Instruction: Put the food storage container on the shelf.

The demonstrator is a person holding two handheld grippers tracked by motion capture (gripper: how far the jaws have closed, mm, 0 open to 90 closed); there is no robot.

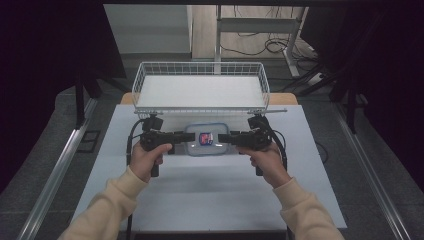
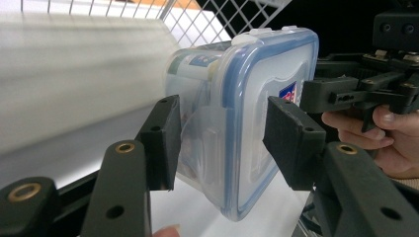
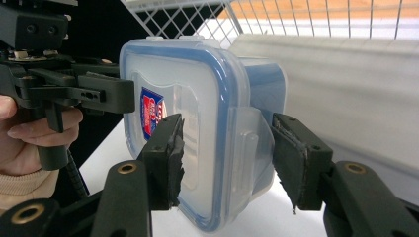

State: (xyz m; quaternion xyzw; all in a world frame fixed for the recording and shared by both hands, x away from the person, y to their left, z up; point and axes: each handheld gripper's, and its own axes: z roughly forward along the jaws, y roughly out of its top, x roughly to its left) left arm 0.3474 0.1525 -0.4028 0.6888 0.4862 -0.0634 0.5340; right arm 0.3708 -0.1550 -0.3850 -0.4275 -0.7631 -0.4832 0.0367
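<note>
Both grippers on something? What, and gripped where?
Yes: the lidded plastic container, clamped at opposite ends over its side latch flaps by the left gripper and right gripper.

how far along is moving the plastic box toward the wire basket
Done: both grippers, left gripper and right gripper, have clamped the lidded plastic box by its opposite ends, one side latch between each pair of fingers. In hand: the box is carried between them, tilted in both gripper views. Left: getting it into the wire basket just beyond.

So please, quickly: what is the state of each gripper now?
Left gripper: closed on the left end of the plastic box.
Right gripper: closed on the right end of the same box.
</note>
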